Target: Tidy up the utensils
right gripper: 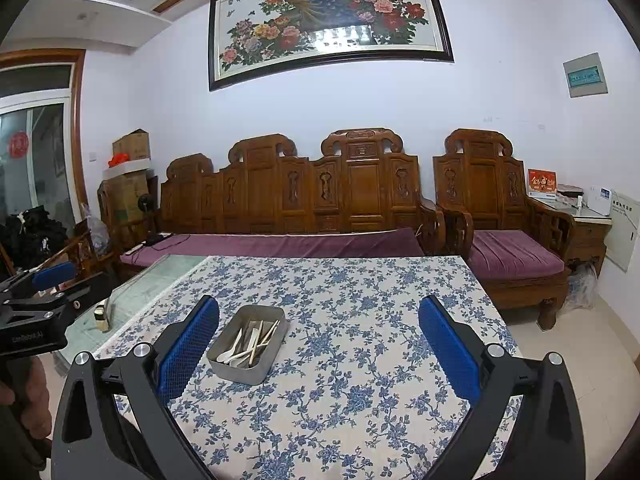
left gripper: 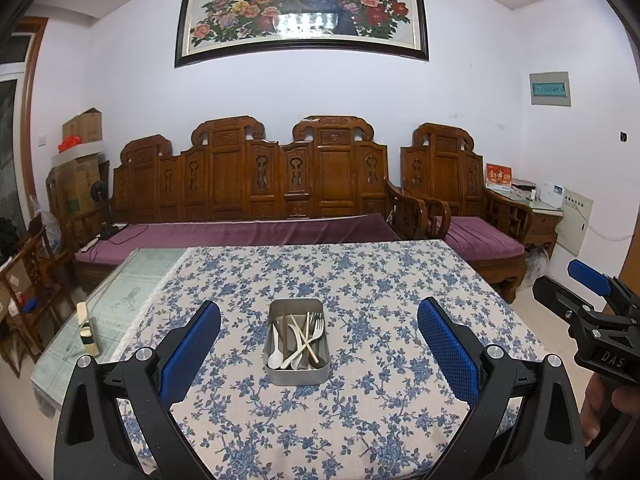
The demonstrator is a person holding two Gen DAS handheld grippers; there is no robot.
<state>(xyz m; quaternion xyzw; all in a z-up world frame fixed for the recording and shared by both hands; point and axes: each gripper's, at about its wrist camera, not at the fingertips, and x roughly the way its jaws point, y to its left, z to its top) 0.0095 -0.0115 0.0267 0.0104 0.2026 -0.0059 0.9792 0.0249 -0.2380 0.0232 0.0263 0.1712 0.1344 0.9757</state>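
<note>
home living rm: carved wood sofa (left gripper: pixel 256 184), peony painting (left gripper: pixel 300 8), floral tablecloth (left gripper: pixel 320 400).

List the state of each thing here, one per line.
Left gripper: open, empty, above the table.
Right gripper: open, empty, above the table.
Tin: lidless, upright on the tablecloth, holding utensils.
Utensils: jumbled and crossed inside the tin; none lifted out.
Tablecloth: spread flat, leaving a glass strip bare.

Utensils (left gripper: pixel 298 340) overlap in the tin (left gripper: pixel 280 376), hiding their lower parts.
</note>
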